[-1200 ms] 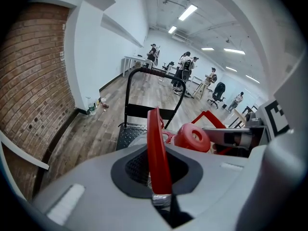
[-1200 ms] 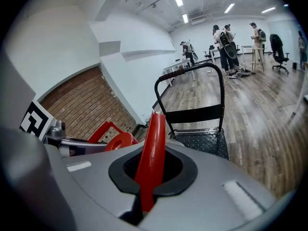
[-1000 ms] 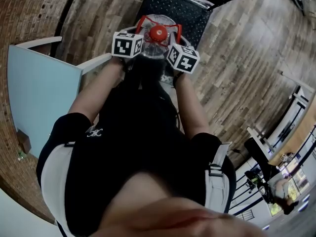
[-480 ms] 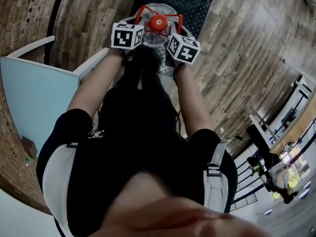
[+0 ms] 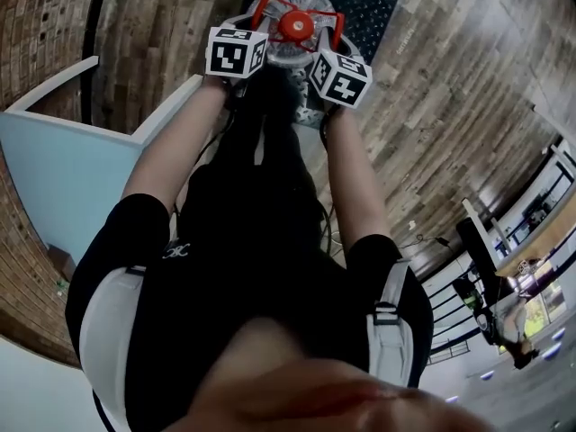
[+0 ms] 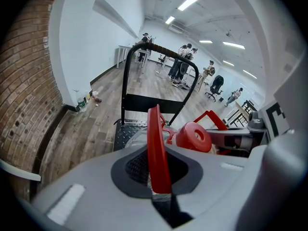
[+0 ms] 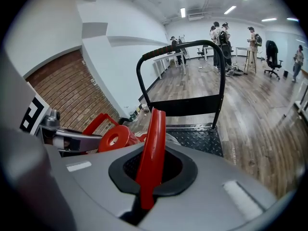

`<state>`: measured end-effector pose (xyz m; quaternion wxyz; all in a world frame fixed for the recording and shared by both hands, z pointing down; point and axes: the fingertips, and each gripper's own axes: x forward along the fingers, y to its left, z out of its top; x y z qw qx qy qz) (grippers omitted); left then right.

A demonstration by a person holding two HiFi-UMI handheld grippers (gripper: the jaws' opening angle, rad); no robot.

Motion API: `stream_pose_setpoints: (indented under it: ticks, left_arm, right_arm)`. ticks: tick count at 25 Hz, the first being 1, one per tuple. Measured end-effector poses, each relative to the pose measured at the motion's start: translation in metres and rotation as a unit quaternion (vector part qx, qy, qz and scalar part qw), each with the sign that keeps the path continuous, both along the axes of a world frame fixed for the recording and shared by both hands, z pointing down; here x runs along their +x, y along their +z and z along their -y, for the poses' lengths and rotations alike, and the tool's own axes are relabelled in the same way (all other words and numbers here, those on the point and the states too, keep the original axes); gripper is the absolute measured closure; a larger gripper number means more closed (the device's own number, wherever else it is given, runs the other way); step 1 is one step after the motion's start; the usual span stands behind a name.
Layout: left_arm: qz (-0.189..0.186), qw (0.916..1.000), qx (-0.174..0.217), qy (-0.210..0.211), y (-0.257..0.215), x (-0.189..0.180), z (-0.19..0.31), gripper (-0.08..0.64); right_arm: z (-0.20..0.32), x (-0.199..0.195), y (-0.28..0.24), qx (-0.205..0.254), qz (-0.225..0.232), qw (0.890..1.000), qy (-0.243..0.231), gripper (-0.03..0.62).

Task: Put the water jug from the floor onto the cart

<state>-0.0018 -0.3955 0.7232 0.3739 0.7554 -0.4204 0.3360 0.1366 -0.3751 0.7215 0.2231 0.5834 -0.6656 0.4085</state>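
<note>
My left tongs [image 6: 161, 177] and right tongs [image 7: 147, 177] clench the red handle [image 6: 156, 143] of the water jug [image 5: 286, 54] hanging between them, so I'd lower both evenly to land it flat on the cart [image 7: 197, 136] just below.

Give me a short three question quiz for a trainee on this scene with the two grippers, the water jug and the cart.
1. What is the left gripper shut on? A a cardboard box; B a red handle of the water jug; C nothing.
2. True or false: the right gripper holds nothing.
3. Fill in: the jug's cap is coloured ____.
Key: 1 B. 2 False: it is shut on the jug's other red handle. 3 red.
</note>
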Motion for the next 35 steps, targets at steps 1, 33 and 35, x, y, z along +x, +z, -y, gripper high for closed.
stream_pose_setpoints:
  ticks: [1, 33, 35]
  left_arm:
    - [0.001, 1.0, -0.001, 0.002, 0.004, 0.0, 0.001, 0.534]
    - [-0.06, 0.9972, -0.006, -0.044, -0.046, -0.001, -0.015, 0.491]
    - [-0.062, 0.9964, 0.018, -0.055, -0.063, -0.003, -0.016, 0.555]
  right_arm:
    - [0.001, 0.0, 0.004, -0.002, -0.002, 1.0, 0.0, 0.575]
    - [-0.019, 0.018, -0.043, 0.058, -0.013, 0.995, 0.075, 0.47]
    - [-0.021, 0.016, -0.063, 0.078, -0.01, 0.994, 0.082, 0.527]
